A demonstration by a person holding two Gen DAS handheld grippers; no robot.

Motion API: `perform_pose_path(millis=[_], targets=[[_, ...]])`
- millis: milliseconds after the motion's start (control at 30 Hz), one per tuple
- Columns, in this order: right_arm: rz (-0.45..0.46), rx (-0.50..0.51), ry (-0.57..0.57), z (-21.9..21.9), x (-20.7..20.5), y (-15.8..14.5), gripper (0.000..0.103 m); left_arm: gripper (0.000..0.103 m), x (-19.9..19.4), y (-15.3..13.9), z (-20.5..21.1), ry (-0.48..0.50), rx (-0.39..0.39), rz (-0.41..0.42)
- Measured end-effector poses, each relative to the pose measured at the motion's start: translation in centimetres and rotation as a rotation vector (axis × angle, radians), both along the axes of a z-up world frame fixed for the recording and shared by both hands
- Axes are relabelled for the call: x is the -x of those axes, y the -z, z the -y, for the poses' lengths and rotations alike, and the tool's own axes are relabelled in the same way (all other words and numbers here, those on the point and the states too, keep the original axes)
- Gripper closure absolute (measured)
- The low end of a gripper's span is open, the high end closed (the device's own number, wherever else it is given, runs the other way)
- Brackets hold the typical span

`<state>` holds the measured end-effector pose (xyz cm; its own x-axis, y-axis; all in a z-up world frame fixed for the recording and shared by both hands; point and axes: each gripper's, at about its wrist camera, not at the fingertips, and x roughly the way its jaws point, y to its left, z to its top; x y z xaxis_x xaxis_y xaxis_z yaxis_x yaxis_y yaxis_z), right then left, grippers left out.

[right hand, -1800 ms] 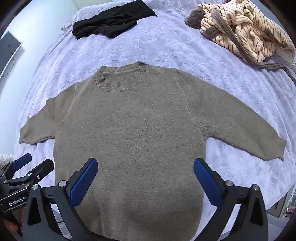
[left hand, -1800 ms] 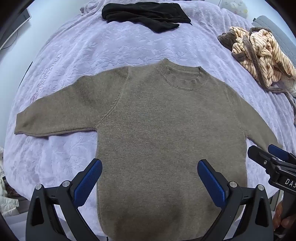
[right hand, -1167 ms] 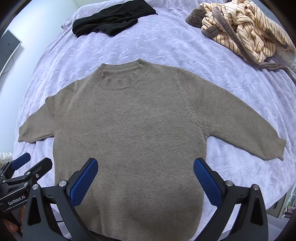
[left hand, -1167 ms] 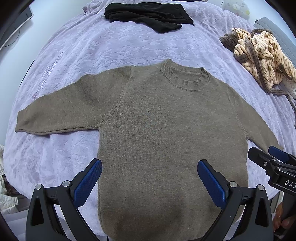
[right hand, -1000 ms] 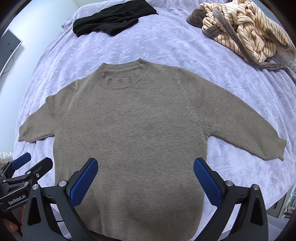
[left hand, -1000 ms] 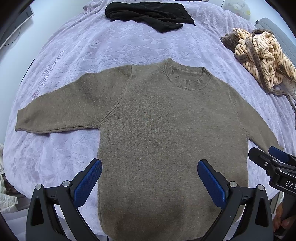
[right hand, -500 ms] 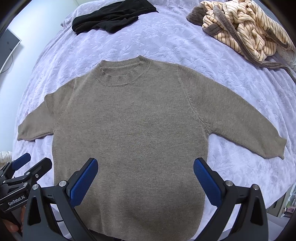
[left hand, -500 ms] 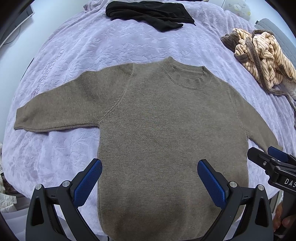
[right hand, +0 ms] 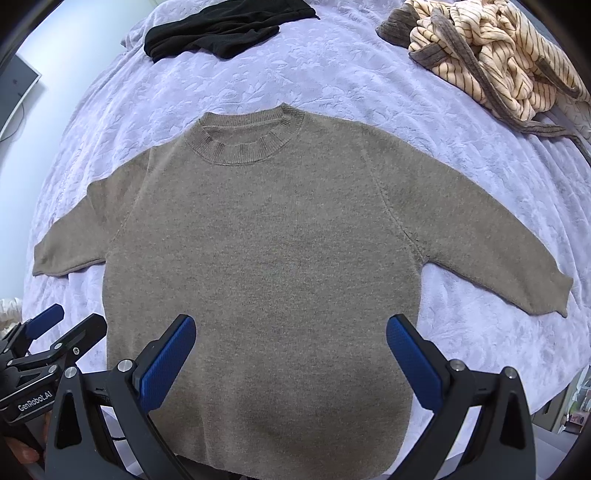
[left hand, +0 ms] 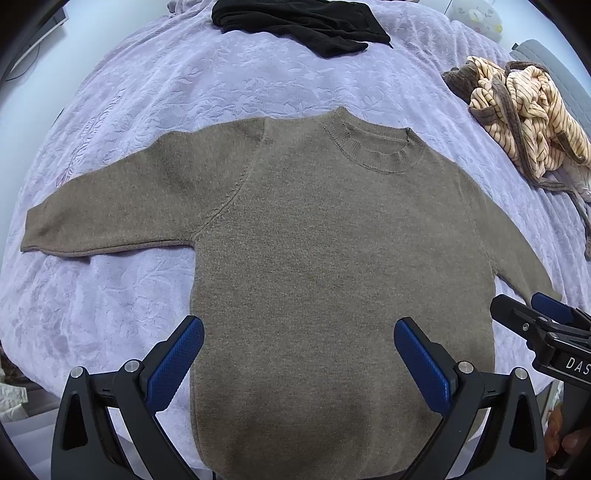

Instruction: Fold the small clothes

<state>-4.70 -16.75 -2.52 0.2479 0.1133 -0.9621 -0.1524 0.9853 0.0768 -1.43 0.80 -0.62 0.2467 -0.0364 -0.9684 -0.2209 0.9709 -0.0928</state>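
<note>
two tools sit at the bottom of their frames, each with its blue-padded jaws spread wide apart and holding nothing. the left tool (left hand: 298, 358) hangs over the lower part of the brown sweater (left hand: 332, 266), its left pad at the sweater's side edge and its right pad over the knit. the right tool (right hand: 291, 354) hangs over the same lower part, both pads over the fabric. whether either touches the cloth cannot be told. in the left wrist view the other tool pokes in at the lower right of the frame; in the right wrist view the other tool pokes in at the lower left.

the sweater lies flat, front up, in the middle of both frames on the lavender bedspread (left hand: 184, 92), hem nearest, ribbed collar (right hand: 243, 144) farthest, both sleeves spread out to the sides.

beyond the collar, well apart from the sweater, a black garment (left hand: 306, 22) lies crumpled at the top of the frame, and a striped cream garment (right hand: 487, 55) is heaped at the upper right. neither lies on the sweater.
</note>
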Motion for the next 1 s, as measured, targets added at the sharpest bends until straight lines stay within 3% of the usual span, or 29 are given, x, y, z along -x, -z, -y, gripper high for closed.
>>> perform_pose_path(millis=[1000], targets=[[-0.017,0.028,-0.009,-2.0,0.3,0.7,0.0,0.0,0.2,1.5,-2.3,-0.015,0.089,0.027]])
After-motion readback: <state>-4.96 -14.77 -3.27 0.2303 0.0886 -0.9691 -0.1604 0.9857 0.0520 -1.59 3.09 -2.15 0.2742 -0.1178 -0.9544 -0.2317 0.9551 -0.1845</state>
